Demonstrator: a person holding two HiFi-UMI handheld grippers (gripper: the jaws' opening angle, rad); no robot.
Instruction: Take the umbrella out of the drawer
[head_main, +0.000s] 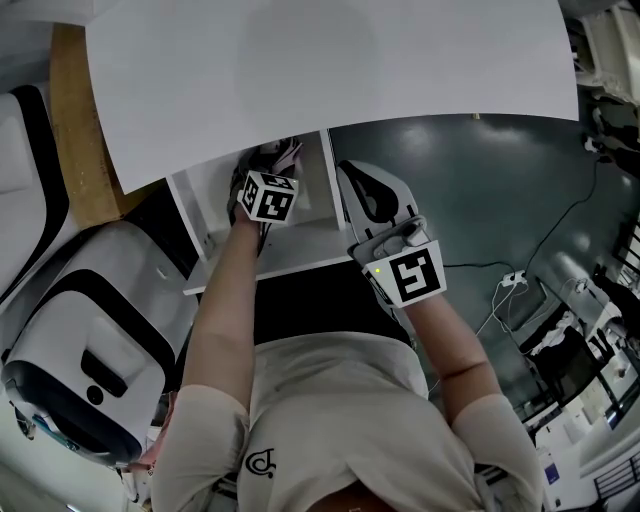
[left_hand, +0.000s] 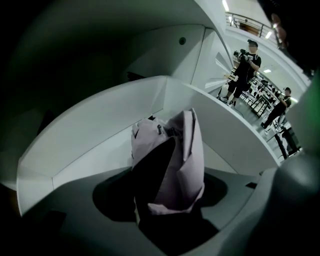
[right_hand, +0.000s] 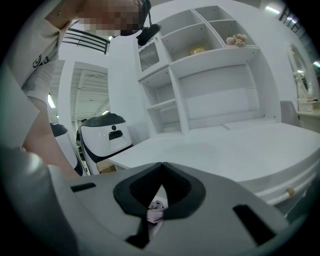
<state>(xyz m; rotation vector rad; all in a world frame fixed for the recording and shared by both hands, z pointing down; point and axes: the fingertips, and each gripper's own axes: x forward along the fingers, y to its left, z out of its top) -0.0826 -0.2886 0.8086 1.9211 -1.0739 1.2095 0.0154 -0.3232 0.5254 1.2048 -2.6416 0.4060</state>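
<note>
A folded lilac umbrella (left_hand: 180, 160) stands tilted in the open white drawer (head_main: 215, 190) under the white desk top (head_main: 330, 70). My left gripper (head_main: 270, 160) reaches steeply down into the drawer and is shut on the umbrella (head_main: 288, 150). In the left gripper view the gripper (left_hand: 170, 210) has the umbrella's lower end wedged between its dark pads, with the drawer wall (left_hand: 100, 130) behind. My right gripper (head_main: 355, 178) hovers just right of the drawer. In its own view the right gripper (right_hand: 160, 170) is shut with tips touching, and a bit of the umbrella (right_hand: 156, 212) shows through the gap below.
A large white-and-black machine (head_main: 90, 330) stands left of the drawer and also shows in the right gripper view (right_hand: 105, 132). A white shelf unit (right_hand: 210, 75) rises behind the desk top (right_hand: 225, 150). Cables (head_main: 510, 285) lie on the grey floor. People (left_hand: 245, 70) stand far off.
</note>
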